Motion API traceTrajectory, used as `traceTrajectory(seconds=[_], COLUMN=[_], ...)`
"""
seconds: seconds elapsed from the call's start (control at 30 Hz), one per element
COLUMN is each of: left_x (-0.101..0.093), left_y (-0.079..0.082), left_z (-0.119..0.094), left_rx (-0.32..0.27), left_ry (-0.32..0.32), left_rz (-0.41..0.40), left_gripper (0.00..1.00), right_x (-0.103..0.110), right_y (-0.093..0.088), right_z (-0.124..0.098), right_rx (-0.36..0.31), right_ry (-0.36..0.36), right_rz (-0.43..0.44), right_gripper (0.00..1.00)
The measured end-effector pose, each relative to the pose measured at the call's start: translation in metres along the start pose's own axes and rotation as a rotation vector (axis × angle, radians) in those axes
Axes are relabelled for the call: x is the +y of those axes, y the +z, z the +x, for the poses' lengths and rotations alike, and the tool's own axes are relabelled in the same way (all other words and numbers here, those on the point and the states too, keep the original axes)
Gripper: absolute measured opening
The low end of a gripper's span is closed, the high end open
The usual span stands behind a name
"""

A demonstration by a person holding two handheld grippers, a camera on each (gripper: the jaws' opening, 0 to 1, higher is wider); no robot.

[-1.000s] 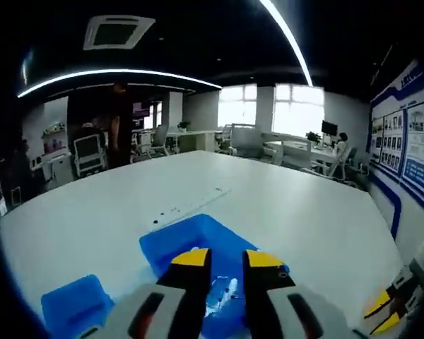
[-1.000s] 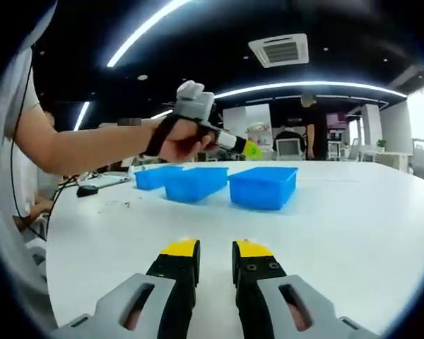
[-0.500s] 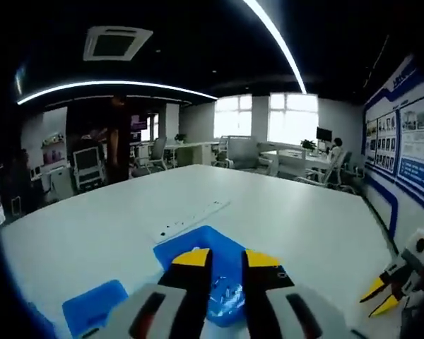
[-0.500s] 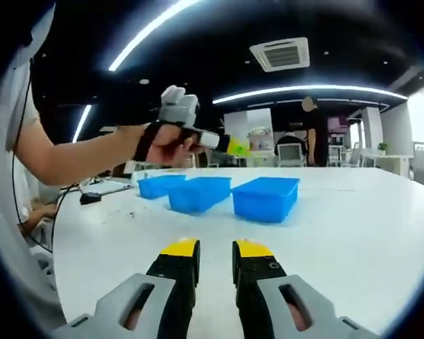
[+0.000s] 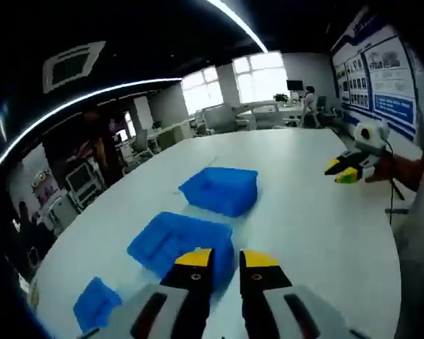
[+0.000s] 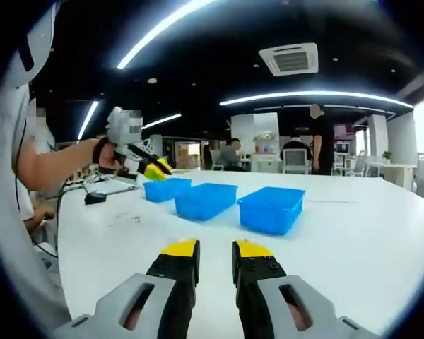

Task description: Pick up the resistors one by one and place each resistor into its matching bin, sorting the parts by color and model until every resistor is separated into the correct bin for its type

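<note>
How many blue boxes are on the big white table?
3 blue bins in a row on the white table: the nearest bin, the middle bin, and the far bin beside the left gripper. None looks hidden.

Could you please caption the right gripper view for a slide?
Right gripper hovers over the white table, facing three blue bins; left gripper raised beyond.
</note>
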State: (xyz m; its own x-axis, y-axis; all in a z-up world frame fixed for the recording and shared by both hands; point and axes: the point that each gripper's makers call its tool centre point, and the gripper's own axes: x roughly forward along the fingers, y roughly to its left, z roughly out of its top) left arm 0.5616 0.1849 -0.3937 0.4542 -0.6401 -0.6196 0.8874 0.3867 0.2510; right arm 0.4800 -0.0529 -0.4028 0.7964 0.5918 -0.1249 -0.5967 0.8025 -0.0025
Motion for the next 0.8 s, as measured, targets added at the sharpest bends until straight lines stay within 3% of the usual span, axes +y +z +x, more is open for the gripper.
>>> traceTrajectory(seconds=[0.1, 0.17, 0.23, 0.43, 0.57, 0.8], left_x=[-0.01, -0.019, -0.029, -0.035, -0.038, -0.047], left_y=[-0.033, -0.044, -0.053, -0.088, -0.095, -0.092], left_z=[-0.01, -0.011, -0.009, 0.001, 0.005, 0.006], left_rx=[0.093, 0.11, 0.116, 0.296, 0.333, 0.349], left_ry=[-0.077, -0.13, -0.19, -0.237, -0.249, -0.273], left_rz=[0.103, 0.207, 0.251, 0.403, 0.429, 0.482], left_gripper=[0.16, 0.15, 0.15, 0.12, 0.11, 0.11], right_x=[-0.001, -0.002, -0.002, -0.003, -0.003, -0.005], right_y=[0.0, 0.0, 0.0, 0.003, 0.001, -0.006], right_z=[0.001, 0.001, 0.0, -0.005, -0.009, -0.011], right_rx=[0.007, 0.016, 0.021, 0.025, 0.026, 0.04], right_ry=[-0.007, -0.013, -0.018, -0.042, -0.051, -0.061], right_rz=[-0.005, -0.012, -0.022, -0.028, -0.016, 0.003], right_gripper=[0.21, 0.21, 0.21, 0.21, 0.21, 0.21])
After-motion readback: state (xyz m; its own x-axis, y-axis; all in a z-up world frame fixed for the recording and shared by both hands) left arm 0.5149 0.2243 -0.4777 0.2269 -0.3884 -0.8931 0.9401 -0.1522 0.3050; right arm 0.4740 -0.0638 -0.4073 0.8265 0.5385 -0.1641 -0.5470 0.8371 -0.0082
